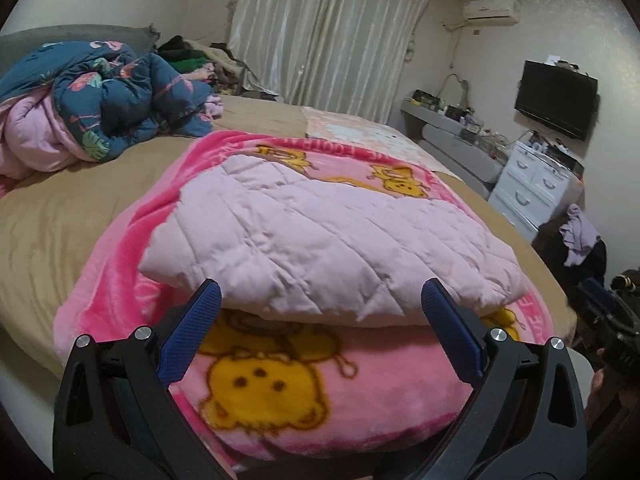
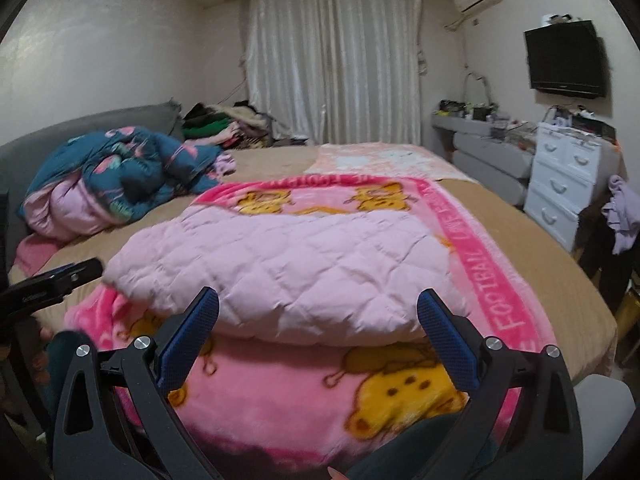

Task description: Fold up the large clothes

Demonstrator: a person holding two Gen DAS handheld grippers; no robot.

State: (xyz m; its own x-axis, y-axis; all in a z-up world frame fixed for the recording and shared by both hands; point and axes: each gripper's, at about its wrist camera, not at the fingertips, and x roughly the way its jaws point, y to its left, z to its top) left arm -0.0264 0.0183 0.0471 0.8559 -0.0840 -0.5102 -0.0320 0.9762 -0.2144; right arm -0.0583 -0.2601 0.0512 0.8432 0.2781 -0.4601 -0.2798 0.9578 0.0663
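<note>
A pale pink quilted garment point(image 1: 320, 236) point(image 2: 280, 272) lies folded into a thick pad on a bright pink fleece blanket point(image 1: 280, 392) point(image 2: 288, 396) printed with yellow bears. My left gripper point(image 1: 320, 300) is open, its blue fingers point(image 1: 200, 320) spread just short of the garment's near edge, holding nothing. My right gripper point(image 2: 318, 304) is open too, facing the same near edge with nothing between its fingers point(image 2: 444, 328). Part of the left gripper shows at the left edge of the right wrist view, and part of the right gripper at the right edge of the left wrist view.
The blanket lies on a tan bed point(image 1: 60, 216) point(image 2: 540, 240). A crumpled blue flowered duvet point(image 1: 112, 92) point(image 2: 128, 176) sits at the back left, with piled clothes point(image 2: 224, 124) behind it. A white drawer chest point(image 2: 568, 180), a wall television point(image 2: 568, 60) and curtains point(image 2: 336, 60) stand beyond.
</note>
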